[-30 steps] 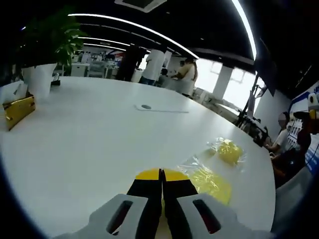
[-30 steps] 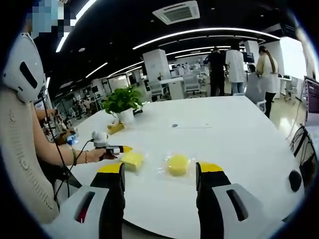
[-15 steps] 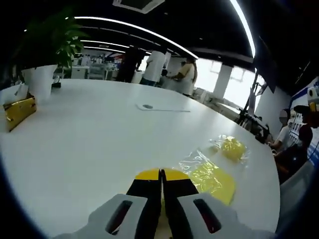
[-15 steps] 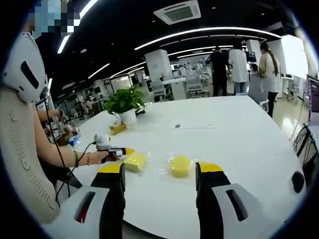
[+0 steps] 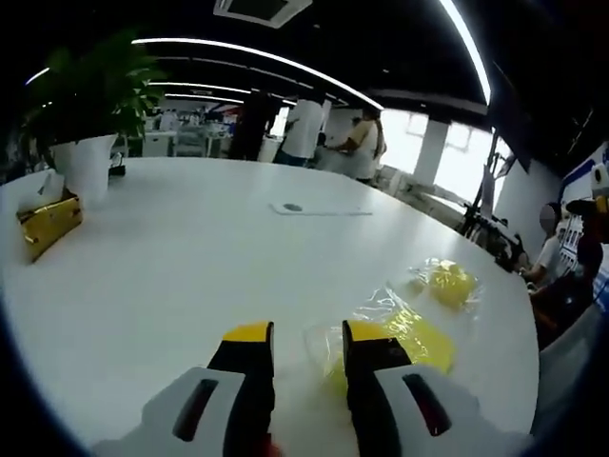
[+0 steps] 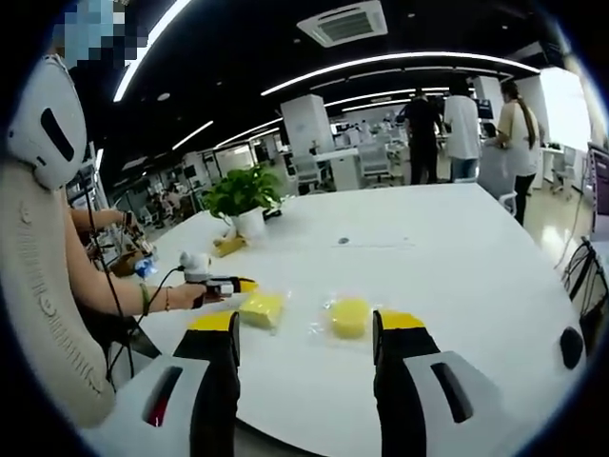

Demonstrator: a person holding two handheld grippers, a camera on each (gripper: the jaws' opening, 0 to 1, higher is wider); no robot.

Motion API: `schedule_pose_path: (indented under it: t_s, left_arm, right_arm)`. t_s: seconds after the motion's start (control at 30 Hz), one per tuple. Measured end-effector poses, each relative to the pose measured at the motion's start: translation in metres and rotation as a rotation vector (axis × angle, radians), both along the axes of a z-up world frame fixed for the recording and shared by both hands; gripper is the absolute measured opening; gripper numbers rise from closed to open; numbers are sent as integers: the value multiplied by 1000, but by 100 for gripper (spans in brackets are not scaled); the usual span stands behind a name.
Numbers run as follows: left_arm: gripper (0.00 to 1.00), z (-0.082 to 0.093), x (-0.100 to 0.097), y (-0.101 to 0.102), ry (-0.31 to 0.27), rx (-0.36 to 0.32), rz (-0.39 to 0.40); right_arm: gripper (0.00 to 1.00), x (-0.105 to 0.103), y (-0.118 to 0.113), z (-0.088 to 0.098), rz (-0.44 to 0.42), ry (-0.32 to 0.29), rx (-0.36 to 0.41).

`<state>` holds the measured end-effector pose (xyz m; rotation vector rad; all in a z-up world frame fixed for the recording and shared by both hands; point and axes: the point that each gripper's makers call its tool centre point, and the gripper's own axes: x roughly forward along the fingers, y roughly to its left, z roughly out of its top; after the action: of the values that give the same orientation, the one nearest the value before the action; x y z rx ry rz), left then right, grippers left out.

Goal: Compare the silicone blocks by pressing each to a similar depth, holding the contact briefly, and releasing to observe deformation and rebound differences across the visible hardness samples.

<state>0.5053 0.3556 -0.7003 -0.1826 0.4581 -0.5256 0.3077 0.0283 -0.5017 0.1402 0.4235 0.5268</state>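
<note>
Two yellow silicone samples in clear wrap lie on the white table [image 5: 181, 257]. The square block [image 5: 411, 335] sits just right of my left gripper [image 5: 307, 333], whose yellow-tipped jaws stand open with a narrow gap and nothing between them. The round block [image 5: 447, 283] lies farther off to the right. In the right gripper view the square block [image 6: 262, 307] and the round block [image 6: 349, 316] lie side by side beyond my right gripper [image 6: 306, 324], which is wide open and empty. The left gripper [image 6: 228, 285], held in a hand, points at the square block's left edge.
A potted plant [image 5: 86, 157] and a gold box [image 5: 48, 221] stand at the table's far left. A thin flat item [image 5: 314, 208] lies mid-table. People stand at the back [image 6: 461, 129]. The table's curved edge [image 6: 533, 381] runs close on the right.
My left gripper's jaws have gone from shut to open beside the square block. The right gripper has stayed open and nearly still.
</note>
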Motion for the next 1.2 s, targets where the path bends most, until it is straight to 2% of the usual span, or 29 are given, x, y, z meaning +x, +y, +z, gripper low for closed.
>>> schedule_pose_path:
  t_s: [0.1,0.23,0.33,0.4,0.63,0.83,0.93,1.07,1.2]
  left_arm:
    - [38,10,-4,4,14,-31,14]
    - [39,29,-16,12,3,-57,29]
    - [44,44,-26,15,-12,-69,38]
    - [47,59,-36,13,-30,-100,29]
    - [50,97,-77,0,-72,-112,0]
    - [52,124,-114,-17,-109,-80,-30]
    - [53,135,-133,-26,-127,-59,-48]
    - [54,150,-158,-38,-132,-51,-62]
    - [57,159,-180,-44,-138,-6,-72]
  right_arm:
    - [54,0,4,4,16,-17,17]
    - [56,-1,11,7,43,-33,29]
    - [57,-2,15,9,58,-48,37]
    - [57,-4,17,12,69,-61,46]
    - [59,-11,19,17,90,-95,91]
    - [60,-15,21,19,115,-120,130]
    - [64,-18,26,16,138,-95,203]
    - [66,-21,29,6,167,-95,186]
    - [70,-27,31,2,205,-86,213]
